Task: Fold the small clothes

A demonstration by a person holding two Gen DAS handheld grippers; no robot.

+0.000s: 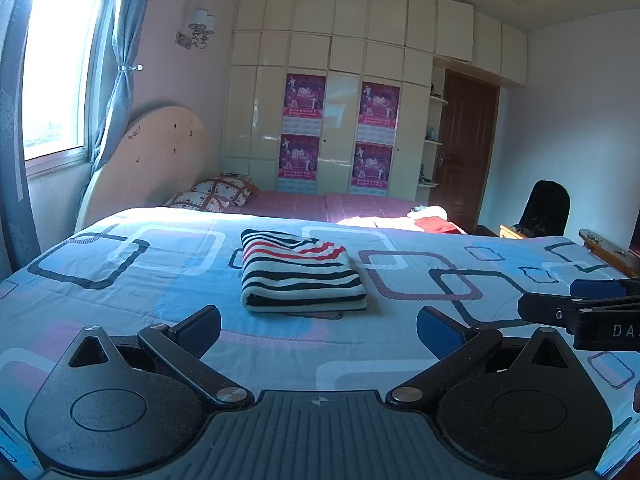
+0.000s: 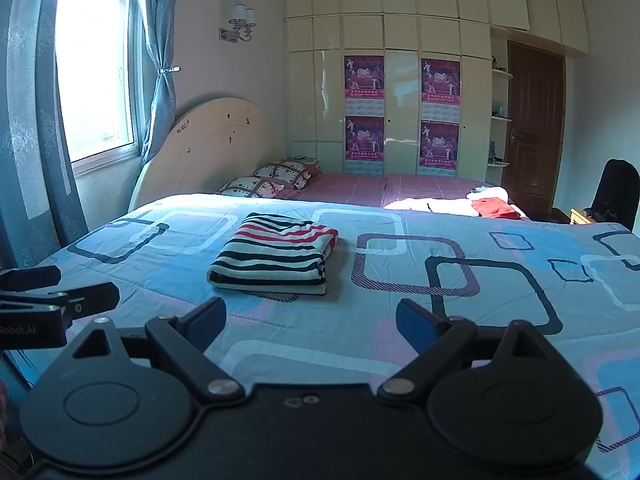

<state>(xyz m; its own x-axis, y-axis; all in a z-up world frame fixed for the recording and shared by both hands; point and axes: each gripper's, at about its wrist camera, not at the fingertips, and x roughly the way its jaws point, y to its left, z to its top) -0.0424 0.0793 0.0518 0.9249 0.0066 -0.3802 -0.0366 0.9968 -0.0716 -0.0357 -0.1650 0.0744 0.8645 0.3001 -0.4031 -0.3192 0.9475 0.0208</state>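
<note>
Lying folded: striped garment (image 1: pixel 298 270) on bedspread (image 1: pixel 120 292)

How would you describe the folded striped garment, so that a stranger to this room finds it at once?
Start at the bed with the blue quilt printed with rounded squares. Near its middle lies the folded striped garment, a neat rectangle, ahead of both open grippers. Its black, white and red stripes set it apart from the loose white and red clothes heaped in sunlight farther back.

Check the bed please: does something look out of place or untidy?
Little stands out. The striped black, white and red folded garment lies as a neat rectangle on the blue patterned bedspread. Only the loose white and red clothes at the far edge remain heaped and unfolded. Both tools are open and empty.
</note>
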